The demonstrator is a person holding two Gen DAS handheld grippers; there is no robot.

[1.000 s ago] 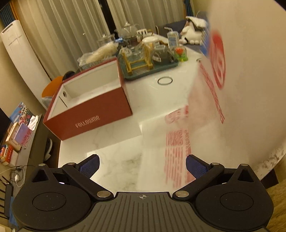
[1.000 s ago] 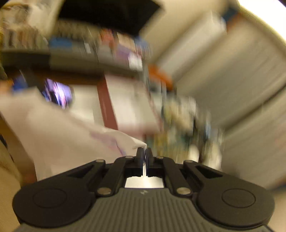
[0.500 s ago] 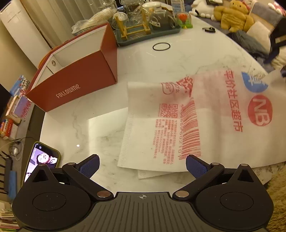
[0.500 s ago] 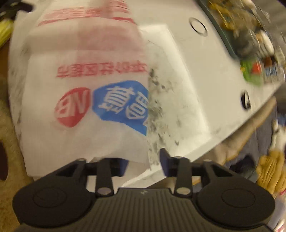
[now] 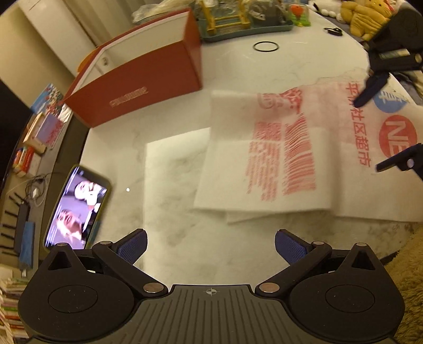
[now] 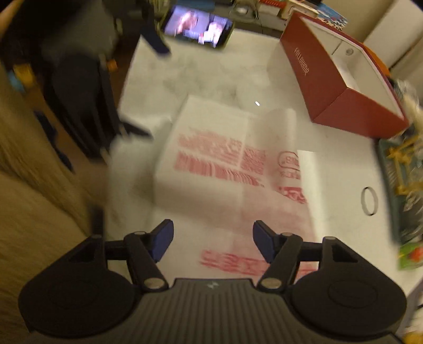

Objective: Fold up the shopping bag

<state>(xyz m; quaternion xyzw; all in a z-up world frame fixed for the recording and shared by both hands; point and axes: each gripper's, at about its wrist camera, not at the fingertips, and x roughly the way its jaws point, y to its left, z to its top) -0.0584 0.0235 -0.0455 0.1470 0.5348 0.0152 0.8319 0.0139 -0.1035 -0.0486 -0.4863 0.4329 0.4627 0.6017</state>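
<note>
The white shopping bag point(image 5: 285, 148) with red print lies flat on the marble table point(image 5: 171, 169), partly folded, its near edge doubled. It also shows in the right wrist view point(image 6: 211, 164). My left gripper point(image 5: 210, 244) is open and empty, above the bare table short of the bag's near edge. My right gripper point(image 6: 212, 244) is open and empty, hovering over the bag's end with the logo. In the left wrist view the right gripper point(image 5: 375, 129) shows at the far right over the bag, its fingers point(image 5: 370, 91) spread.
A red open box point(image 5: 137, 79) stands at the back left. A lit phone point(image 5: 76, 209) lies at the table's left edge. A tray of glassware point(image 5: 246, 21) and a black ring point(image 5: 265, 47) sit at the back. Carpet point(image 5: 407, 264) lies beyond the right edge.
The right gripper, shut on the lifted bag a second ago, laid it flat on the table and opened. The left gripper stayed open and now looks down more steeply.
</note>
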